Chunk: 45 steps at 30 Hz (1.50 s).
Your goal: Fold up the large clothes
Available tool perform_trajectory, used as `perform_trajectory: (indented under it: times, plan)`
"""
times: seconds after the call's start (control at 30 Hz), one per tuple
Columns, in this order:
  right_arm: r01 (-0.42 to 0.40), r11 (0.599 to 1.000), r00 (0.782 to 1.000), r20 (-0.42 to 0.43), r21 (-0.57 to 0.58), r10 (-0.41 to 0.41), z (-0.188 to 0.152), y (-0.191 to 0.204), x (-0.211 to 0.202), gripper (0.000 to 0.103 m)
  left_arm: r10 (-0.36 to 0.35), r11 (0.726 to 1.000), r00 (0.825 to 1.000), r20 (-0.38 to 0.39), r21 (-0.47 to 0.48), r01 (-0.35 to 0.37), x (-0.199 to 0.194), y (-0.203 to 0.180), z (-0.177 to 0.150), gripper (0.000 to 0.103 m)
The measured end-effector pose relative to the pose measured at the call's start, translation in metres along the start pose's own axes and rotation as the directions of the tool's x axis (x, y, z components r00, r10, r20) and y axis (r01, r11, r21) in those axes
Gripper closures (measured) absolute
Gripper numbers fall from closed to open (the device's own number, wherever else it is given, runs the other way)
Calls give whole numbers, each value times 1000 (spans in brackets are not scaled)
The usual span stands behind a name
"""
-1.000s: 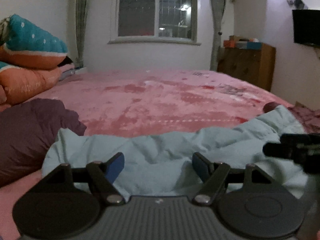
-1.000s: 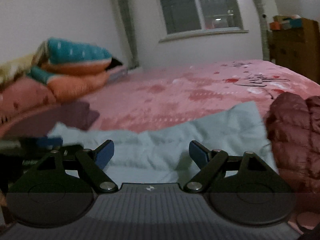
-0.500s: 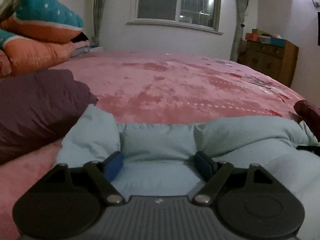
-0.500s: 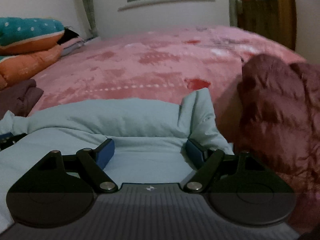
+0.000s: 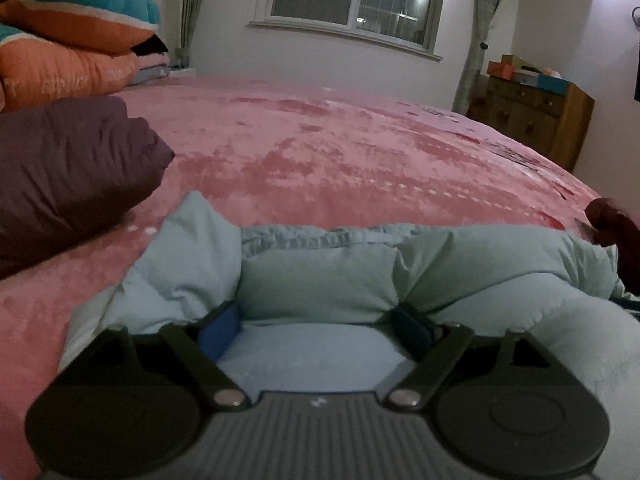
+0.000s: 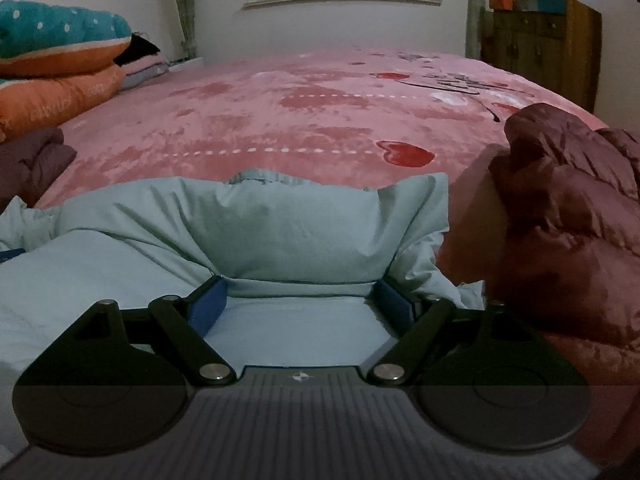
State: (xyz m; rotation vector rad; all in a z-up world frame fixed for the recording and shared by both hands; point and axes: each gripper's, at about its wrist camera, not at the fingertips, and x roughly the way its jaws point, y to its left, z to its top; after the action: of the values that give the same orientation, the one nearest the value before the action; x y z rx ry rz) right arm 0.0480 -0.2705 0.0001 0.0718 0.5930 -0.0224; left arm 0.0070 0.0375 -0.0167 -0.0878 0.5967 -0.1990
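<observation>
A puffy light blue padded jacket (image 5: 320,280) lies at the near edge of the pink bed; it also shows in the right wrist view (image 6: 280,236). My left gripper (image 5: 318,322) is open, low on the jacket, its blue pads (image 5: 220,330) pushed against a raised roll of the fabric near the jacket's left end. My right gripper (image 6: 300,300) is open, its pads (image 6: 208,306) pressed against a raised fold near the jacket's right end. The fabric bulges between both sets of fingers.
A dark purple garment (image 5: 68,176) lies left of the jacket. A maroon puffer jacket (image 6: 568,220) lies close on the right. The pink bedspread (image 5: 340,160) stretches ahead. Orange and teal quilts (image 5: 60,48) are stacked far left. A wooden dresser (image 5: 536,120) stands far right.
Both grippers have dropped down and moved forward onto the light blue jacket. The jacket's far edge has bunched up into a roll in front of the open fingers.
</observation>
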Motion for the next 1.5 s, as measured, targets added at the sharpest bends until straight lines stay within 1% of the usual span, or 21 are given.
perform_trajectory:
  times: [0.03, 0.2, 0.37, 0.47, 0.53, 0.6, 0.63, 0.7, 0.77, 0.83, 0.93, 0.97, 1.03, 1.1, 1.13, 1.2, 1.27, 1.33, 1.4, 1.43, 1.5]
  plan:
    - [1, 1000, 1000, 3, -3, -1, -2, -3, -9, 0, 0, 1000, 1000, -1, 1, 0, 0, 0, 0, 17]
    - [-10, 1000, 1000, 20, 5, 10, -3, -6, -14, 0, 13, 1000, 1000, 2, 16, -13, -1, -3, 1, 16]
    - [-77, 995, 996, 46, 58, 75, -1, -17, -22, 0, 62, 997, 998, 11, 48, -62, -8, -12, 5, 13]
    - [-109, 986, 992, 69, 125, 101, 3, -27, -41, 0, 78, 996, 997, -5, 46, -77, -20, -13, 13, 13]
    - [-138, 976, 988, 87, 171, 124, 7, -34, -58, 0, 58, 998, 998, 1, 8, -58, -37, -10, 19, 13]
    - [-159, 969, 984, 112, 189, 140, 10, -42, -80, 0, 31, 999, 999, 24, -41, -30, -59, -2, 21, 13]
    - [-160, 969, 983, 119, 188, 140, 10, -46, -89, 0, 29, 998, 999, 31, -54, -27, -70, 2, 22, 13]
    - [-158, 966, 983, 126, 202, 135, 8, -56, -105, 0, 52, 997, 998, 37, -67, -50, -91, 11, 24, 13]
    - [-175, 951, 982, 118, 256, 149, 4, -72, -117, 0, 61, 994, 998, 33, -95, -58, -108, 26, 27, 13]
    - [-195, 926, 980, 103, 322, 171, -3, -88, -126, 0, 59, 985, 998, 19, -161, -55, -120, 48, 30, 13]
    - [-231, 885, 973, 90, 405, 213, -14, -110, -134, 0, -6, 953, 1000, 6, -304, 8, -126, 85, 28, 13]
    - [-254, 863, 967, 90, 437, 239, -19, -117, -135, 0, -30, 940, 1000, 3, -340, 29, -125, 94, 25, 13]
    - [-316, 797, 945, 93, 514, 314, -29, -130, -132, 0, -61, 918, 998, -7, -394, 54, -120, 107, 16, 13]
    - [-352, 732, 924, 90, 584, 372, -39, -140, -124, 0, -108, 893, 994, -20, -440, 88, -109, 117, 6, 13]
    - [-354, 713, 919, 83, 605, 386, -42, -144, -119, 0, -142, 872, 989, -33, -476, 110, -102, 122, 1, 13]
    - [-332, 704, 919, 48, 628, 390, -48, -146, -110, 0, -187, 845, 980, -61, -519, 129, -92, 127, -4, 13]
    - [-337, 704, 913, 35, 624, 406, -49, -143, -104, 0, -205, 844, 976, -72, -517, 139, -84, 127, -6, 13]
    - [-362, 702, 901, 39, 613, 432, -48, -137, -100, 0, -240, 830, 968, -77, -533, 163, -75, 126, -7, 13]
    - [-397, 686, 881, 44, 610, 471, -47, -131, -94, 0, -300, 805, 951, -82, -556, 206, -65, 125, -9, 13]
    - [-410, 682, 872, 43, 606, 487, -46, -128, -91, 0, -315, 802, 945, -91, -558, 214, -61, 122, -10, 13]
    - [-440, 677, 853, 38, 590, 521, -42, -122, -84, 0, -316, 816, 942, -111, -539, 210, -54, 114, -10, 10]
